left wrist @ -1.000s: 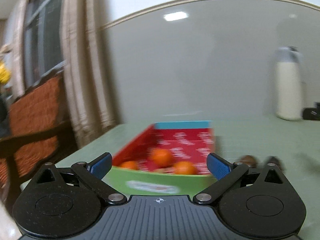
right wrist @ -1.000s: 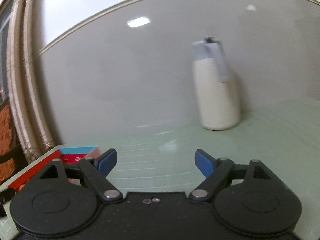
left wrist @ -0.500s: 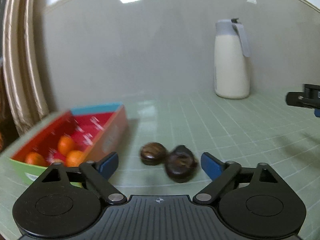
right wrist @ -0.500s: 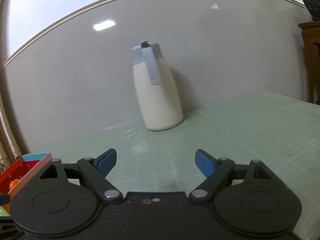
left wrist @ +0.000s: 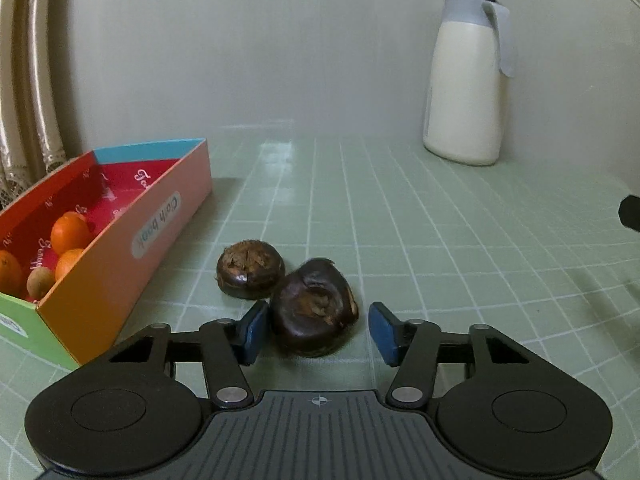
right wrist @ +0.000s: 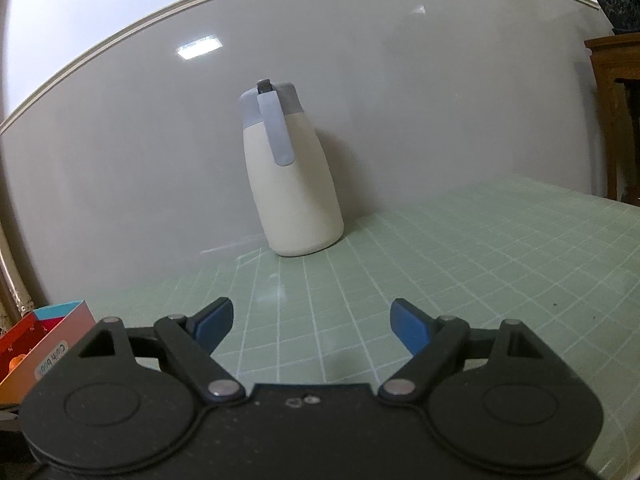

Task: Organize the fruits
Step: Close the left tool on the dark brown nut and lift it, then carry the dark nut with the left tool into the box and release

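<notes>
On green gridded counter (left wrist: 440, 240): nearer dark water chestnut (left wrist: 314, 308) between half-closed, just-narrowing jaws of left hand-held gripper (left wrist: 316, 330), left pad at its skin, right pad apart, touching second chestnut (left wrist: 250, 274) behind-left; colourful box (left wrist: 120, 264) further left; right hand-held gripper (right wrist: 312, 326) wide, empty, aimed at jug (right wrist: 292, 176).

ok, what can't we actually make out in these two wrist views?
- Box contents, left wrist view: near wall and picture edge hide the front part; a few oranges show.
- Near dark fruit, left wrist view: left gripper has just been closing around it; a gap shows at the right pad, left-pad contact unclear.
- Dark object at right edge, left wrist view: cut off, unidentifiable.
- Right wrist view: both dark fruits out of frame; box mostly cut off.
</notes>
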`<state>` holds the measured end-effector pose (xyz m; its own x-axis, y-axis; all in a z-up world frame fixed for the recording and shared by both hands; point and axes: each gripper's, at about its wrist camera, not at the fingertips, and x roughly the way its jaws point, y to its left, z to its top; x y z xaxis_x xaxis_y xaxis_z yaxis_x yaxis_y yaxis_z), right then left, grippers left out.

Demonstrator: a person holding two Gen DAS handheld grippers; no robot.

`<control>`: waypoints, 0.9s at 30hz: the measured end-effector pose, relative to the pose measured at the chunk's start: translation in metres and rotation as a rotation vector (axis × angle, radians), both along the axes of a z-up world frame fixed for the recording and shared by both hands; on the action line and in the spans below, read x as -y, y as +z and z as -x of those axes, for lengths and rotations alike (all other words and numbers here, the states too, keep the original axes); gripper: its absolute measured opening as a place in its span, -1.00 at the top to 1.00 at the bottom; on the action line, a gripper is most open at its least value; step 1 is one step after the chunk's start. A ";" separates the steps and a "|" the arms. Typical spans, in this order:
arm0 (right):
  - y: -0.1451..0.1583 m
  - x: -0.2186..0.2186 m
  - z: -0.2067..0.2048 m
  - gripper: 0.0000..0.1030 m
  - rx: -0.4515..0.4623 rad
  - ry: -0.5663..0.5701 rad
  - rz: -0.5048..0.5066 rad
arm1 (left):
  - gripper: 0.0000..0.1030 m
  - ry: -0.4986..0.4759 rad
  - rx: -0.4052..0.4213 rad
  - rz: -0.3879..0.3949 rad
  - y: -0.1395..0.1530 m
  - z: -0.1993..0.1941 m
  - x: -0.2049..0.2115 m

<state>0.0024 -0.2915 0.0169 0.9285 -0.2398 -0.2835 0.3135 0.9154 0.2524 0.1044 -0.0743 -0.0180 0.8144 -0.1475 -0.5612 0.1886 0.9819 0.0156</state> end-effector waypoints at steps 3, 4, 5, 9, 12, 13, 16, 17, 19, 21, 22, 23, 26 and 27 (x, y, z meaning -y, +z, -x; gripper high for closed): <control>0.000 -0.001 -0.001 -0.66 -0.002 0.005 0.005 | 0.11 0.008 0.007 0.001 -0.001 0.001 0.001; 0.001 0.000 -0.001 -0.66 -0.003 0.006 0.007 | 0.11 0.006 0.006 0.006 -0.001 0.001 0.001; 0.001 0.000 -0.003 -0.66 -0.003 0.007 0.008 | 0.11 0.005 0.004 0.010 0.000 0.001 0.000; 0.001 -0.001 -0.001 -0.66 -0.002 0.013 0.007 | 0.11 0.001 0.012 0.015 0.001 0.003 -0.002; 0.001 -0.003 -0.001 -0.66 0.000 0.017 0.014 | 0.11 0.002 0.038 0.013 0.005 0.007 -0.004; 0.001 -0.003 -0.002 -0.66 0.000 0.018 0.015 | 0.11 0.005 0.050 0.014 0.007 0.008 -0.006; 0.002 -0.005 -0.003 -0.66 0.003 0.023 0.016 | 0.11 0.023 0.103 0.010 0.016 0.013 -0.015; 0.002 -0.007 -0.003 -0.66 0.004 0.025 0.020 | 0.11 0.035 0.124 0.006 0.019 0.015 -0.019; 0.002 -0.010 -0.004 -0.66 0.003 0.032 0.026 | 0.11 0.063 0.156 -0.001 0.024 0.018 -0.028; 0.002 -0.014 -0.005 -0.66 0.003 0.040 0.027 | 0.11 0.102 0.184 -0.010 0.029 0.019 -0.039; 0.002 -0.016 -0.007 -0.66 0.002 0.047 0.028 | 0.11 0.118 0.193 -0.012 0.032 0.019 -0.045; 0.003 -0.019 -0.008 -0.66 0.002 0.053 0.028 | 0.11 0.135 0.199 -0.014 0.033 0.019 -0.051; 0.004 -0.029 -0.012 -0.66 0.002 0.076 0.036 | 0.11 0.193 0.212 -0.017 0.039 0.017 -0.071; 0.004 -0.033 -0.014 -0.66 0.002 0.085 0.039 | 0.11 0.213 0.214 -0.018 0.040 0.017 -0.079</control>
<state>0.0159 -0.2587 0.0212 0.9466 -0.1707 -0.2734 0.2336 0.9478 0.2171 0.0878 0.0043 0.0221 0.9259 0.0481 -0.3746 -0.0314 0.9982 0.0506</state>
